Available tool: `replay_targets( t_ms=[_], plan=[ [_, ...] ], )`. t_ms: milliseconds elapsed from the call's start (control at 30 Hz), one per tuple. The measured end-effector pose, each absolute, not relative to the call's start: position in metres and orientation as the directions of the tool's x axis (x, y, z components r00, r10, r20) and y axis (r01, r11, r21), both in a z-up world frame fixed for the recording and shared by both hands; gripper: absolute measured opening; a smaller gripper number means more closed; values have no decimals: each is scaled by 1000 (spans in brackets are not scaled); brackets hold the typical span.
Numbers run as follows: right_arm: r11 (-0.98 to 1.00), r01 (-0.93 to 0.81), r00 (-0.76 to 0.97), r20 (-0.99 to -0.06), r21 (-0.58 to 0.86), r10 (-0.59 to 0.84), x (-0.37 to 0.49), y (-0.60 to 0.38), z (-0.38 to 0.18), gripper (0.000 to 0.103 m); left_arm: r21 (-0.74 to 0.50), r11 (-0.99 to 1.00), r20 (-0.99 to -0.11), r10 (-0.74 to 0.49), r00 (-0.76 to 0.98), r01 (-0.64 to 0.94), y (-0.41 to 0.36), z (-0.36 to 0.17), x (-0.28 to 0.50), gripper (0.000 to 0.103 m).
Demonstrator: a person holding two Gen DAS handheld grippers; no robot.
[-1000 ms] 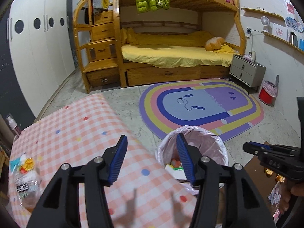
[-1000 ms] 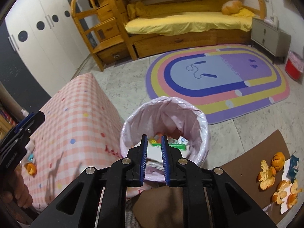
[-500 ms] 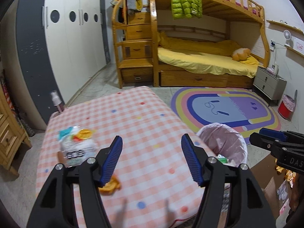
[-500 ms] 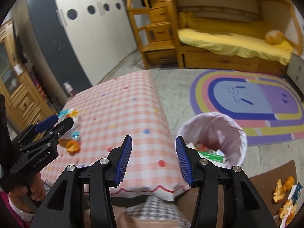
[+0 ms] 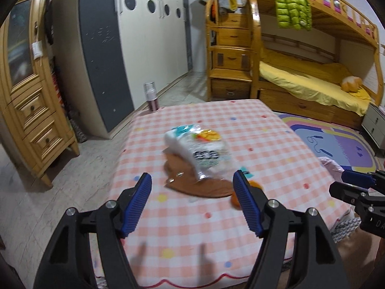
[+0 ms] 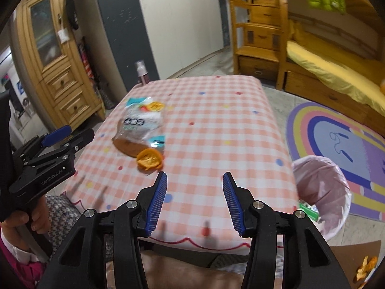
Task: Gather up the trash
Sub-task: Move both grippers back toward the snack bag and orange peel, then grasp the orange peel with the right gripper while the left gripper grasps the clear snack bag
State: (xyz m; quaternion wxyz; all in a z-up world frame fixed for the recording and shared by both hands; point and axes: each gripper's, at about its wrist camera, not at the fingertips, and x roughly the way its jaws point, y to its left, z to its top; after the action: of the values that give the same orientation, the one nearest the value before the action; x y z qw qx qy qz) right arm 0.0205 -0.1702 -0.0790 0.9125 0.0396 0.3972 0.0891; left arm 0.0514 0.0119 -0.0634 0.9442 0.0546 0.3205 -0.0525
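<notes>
A clear plastic snack bag (image 5: 204, 150) lies on a brown cardboard piece (image 5: 192, 180) on the pink checked table (image 5: 276, 149). An orange peel (image 6: 149, 160) lies beside it, with a small blue wrapper (image 6: 157, 142) next to it. My left gripper (image 5: 192, 204) is open and empty, above the table's near side, just short of the bag. My right gripper (image 6: 193, 200) is open and empty over the table's front edge, near the peel. The bag (image 6: 140, 122) and the left gripper (image 6: 65, 139) also show in the right wrist view.
A bin lined with a pink bag (image 6: 322, 190) stands on the floor right of the table, with trash inside. More orange peels (image 6: 365, 265) lie on a brown board at the lower right. A spray bottle (image 5: 151, 96), wooden cabinet (image 5: 26, 110), bunk bed (image 5: 308, 82) and rug (image 5: 336, 144) surround the table.
Both grippers swung left from the bin toward the table. My right gripper went from shut to open. The bag, cardboard and peel now lie right ahead of both grippers.
</notes>
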Motion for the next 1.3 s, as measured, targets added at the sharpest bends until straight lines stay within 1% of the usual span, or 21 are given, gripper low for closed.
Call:
replay_targets(
  t_ms=[33,100,200,333,433,600,700,867,900,933,967,1033,1200,1300],
  plan=[
    [980,-142,668,-717,136,197,23,-163,-81,68,69,991,-612,-50,790,117,18,-65,51,76],
    [978,-163,670,-714,127,204,25,-151,-84,72,68,993,-620,-34,784,96,30,-69,51,76],
    [973,-197,657,-721,119,221,34,-133,-92,72,70,995,-634,-7,774,66,43,-75,54,79],
    [965,-235,641,-729,113,241,47,-113,-101,72,65,997,-636,19,771,30,58,-78,59,84],
    [961,-251,628,-736,117,254,60,-99,-111,71,69,998,-636,34,771,14,63,-81,63,84],
    [966,-241,615,-755,94,227,80,-85,-127,70,79,997,-646,53,761,-3,66,-91,75,84],
    [969,-232,603,-769,84,211,89,-81,-137,61,58,998,-652,27,757,13,65,-94,83,84],
    [973,-208,594,-777,103,209,100,-80,-146,61,71,997,-656,31,754,22,61,-98,86,84],
    [972,-212,597,-774,99,209,100,-78,-146,58,71,997,-656,31,754,21,61,-98,86,84],
    [972,-214,599,-774,94,207,100,-78,-146,48,73,997,-654,32,756,21,60,-97,85,84],
    [972,-215,599,-774,90,205,99,-77,-145,42,75,997,-652,33,758,22,60,-97,84,84],
    [971,-221,593,-778,90,207,95,-79,-142,33,80,996,-650,31,759,27,59,-96,82,84],
    [973,-211,616,-759,97,209,77,-98,-124,23,61,997,-655,1,755,51,54,-95,80,84],
    [979,-193,647,-740,73,183,68,-113,-110,22,38,997,-661,-28,750,70,46,-93,84,85]
  ],
)
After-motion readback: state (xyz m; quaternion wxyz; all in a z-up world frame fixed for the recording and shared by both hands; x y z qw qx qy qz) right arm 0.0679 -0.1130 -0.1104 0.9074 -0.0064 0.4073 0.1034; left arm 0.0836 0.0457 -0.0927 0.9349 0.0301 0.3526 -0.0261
